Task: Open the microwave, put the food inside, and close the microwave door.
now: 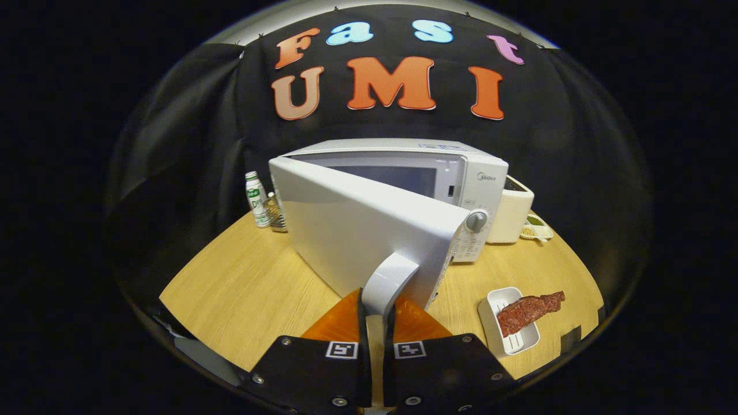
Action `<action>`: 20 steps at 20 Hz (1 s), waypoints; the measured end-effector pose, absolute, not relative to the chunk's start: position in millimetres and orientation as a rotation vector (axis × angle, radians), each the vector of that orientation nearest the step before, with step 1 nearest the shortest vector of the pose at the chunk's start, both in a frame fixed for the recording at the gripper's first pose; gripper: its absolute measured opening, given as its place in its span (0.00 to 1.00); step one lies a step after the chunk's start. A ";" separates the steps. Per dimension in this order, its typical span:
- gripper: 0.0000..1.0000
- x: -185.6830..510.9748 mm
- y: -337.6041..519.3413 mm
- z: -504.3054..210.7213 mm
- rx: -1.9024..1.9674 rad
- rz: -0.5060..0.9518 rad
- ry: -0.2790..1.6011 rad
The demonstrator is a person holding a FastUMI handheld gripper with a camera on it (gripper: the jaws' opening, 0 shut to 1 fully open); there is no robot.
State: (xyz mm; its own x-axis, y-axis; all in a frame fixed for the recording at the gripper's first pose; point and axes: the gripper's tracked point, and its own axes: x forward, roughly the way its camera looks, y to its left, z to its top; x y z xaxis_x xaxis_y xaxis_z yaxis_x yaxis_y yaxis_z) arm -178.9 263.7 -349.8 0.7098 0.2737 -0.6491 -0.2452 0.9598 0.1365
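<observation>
A white microwave [461, 173] stands at the back of the wooden table. Its door [357, 230] is swung partly open toward me, hinged at the left. My gripper [377, 305] is shut on the door's white curved handle [387, 282], which sits squeezed between the two fingers. The oven cavity [398, 176] shows above the door's top edge. To the right of the fingers a piece of red meat [527, 311] lies across a small white tray [507, 323] on the table.
A white bottle with a green label [255, 199] and a small wire rack [277, 216] stand left of the microwave. A cream-coloured appliance [512, 210] and small dishes [537, 227] sit to its right. Bare table [242, 282] lies left of the door.
</observation>
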 end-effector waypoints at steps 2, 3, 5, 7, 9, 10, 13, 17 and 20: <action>0.08 -197.7 283.8 -345.2 0.040 0.324 0.755; 0.08 -206.6 293.9 -341.0 0.028 0.354 0.764; 0.08 -224.2 321.0 -334.8 0.005 0.448 0.773; 0.07 -237.1 337.8 -329.5 -0.079 0.503 0.778; 0.07 -245.9 342.3 -327.9 -0.176 0.554 0.805; 0.07 -249.1 342.3 -324.4 -0.213 0.572 0.812; 0.07 -266.7 343.5 -316.8 -0.196 0.631 0.861; 0.07 -289.4 357.5 -279.1 -0.170 0.805 0.805; 0.07 -289.8 365.8 -245.4 -0.086 0.882 0.723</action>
